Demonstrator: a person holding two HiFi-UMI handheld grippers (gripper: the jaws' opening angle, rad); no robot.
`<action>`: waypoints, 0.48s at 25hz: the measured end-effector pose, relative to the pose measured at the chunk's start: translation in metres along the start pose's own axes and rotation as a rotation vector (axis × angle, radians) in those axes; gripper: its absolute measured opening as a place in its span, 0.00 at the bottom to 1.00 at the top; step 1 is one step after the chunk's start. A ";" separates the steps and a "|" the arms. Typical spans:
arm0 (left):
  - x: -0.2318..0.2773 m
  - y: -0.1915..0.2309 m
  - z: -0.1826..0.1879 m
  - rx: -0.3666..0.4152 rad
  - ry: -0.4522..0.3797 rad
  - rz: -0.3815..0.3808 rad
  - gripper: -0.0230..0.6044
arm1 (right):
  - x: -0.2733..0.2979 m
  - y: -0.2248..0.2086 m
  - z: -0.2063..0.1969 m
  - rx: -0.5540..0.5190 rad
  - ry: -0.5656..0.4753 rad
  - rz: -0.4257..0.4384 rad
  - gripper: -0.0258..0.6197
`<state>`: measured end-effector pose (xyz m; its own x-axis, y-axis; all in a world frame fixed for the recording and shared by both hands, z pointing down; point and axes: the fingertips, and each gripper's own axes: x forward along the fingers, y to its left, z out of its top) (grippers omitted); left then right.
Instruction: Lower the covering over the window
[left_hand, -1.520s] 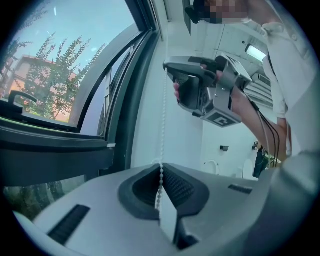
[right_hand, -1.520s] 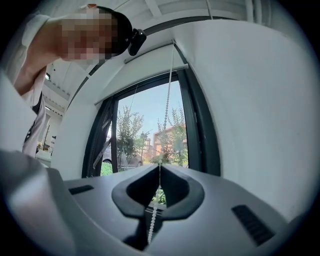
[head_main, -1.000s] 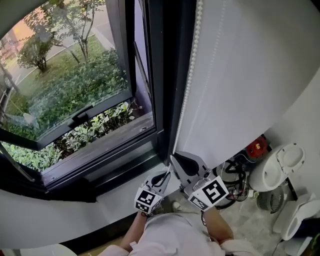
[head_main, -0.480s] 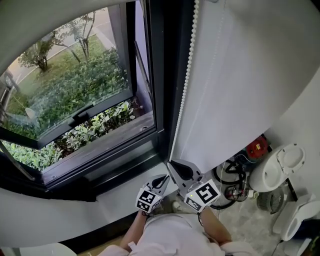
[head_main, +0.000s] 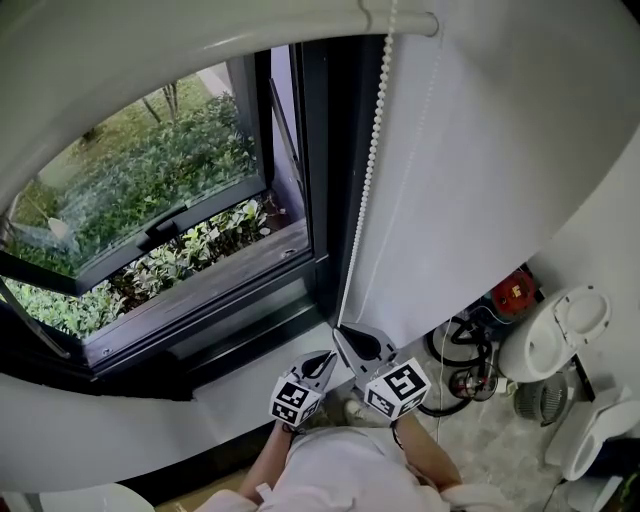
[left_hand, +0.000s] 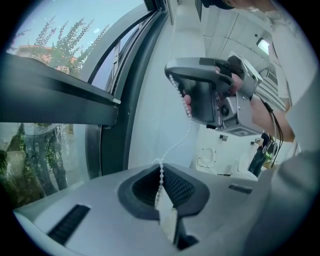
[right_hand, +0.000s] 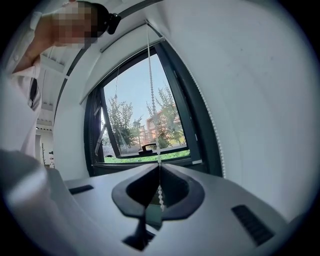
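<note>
Peeking down at an open window, greenery outside. White blind partway over the top, bead chain down the frame's right edge. Left gripper and right gripper side by side at its lower end, seemingly pinching it, tips kinda tiny though.

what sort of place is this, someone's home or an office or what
Most likely an ordinary indoor room; home or office is unclear. A dark-framed window with a white roller blind and bead chain looks out onto shrubs, and tangled cables lie on the floor beside it.
</note>
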<state>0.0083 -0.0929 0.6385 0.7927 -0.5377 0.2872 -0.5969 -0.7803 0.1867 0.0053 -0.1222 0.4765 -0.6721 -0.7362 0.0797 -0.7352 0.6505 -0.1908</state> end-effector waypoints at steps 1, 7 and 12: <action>-0.002 -0.001 0.001 0.001 -0.002 0.002 0.06 | 0.000 0.000 0.000 0.000 -0.003 0.000 0.04; -0.021 -0.004 0.029 -0.005 -0.057 0.032 0.06 | -0.003 -0.002 0.000 -0.011 -0.008 -0.013 0.04; -0.046 -0.013 0.075 0.045 -0.123 0.051 0.07 | -0.004 -0.004 0.000 -0.021 -0.005 -0.013 0.04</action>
<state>-0.0110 -0.0823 0.5529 0.7725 -0.6097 0.1774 -0.6326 -0.7632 0.1315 0.0108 -0.1216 0.4769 -0.6617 -0.7458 0.0771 -0.7459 0.6443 -0.1689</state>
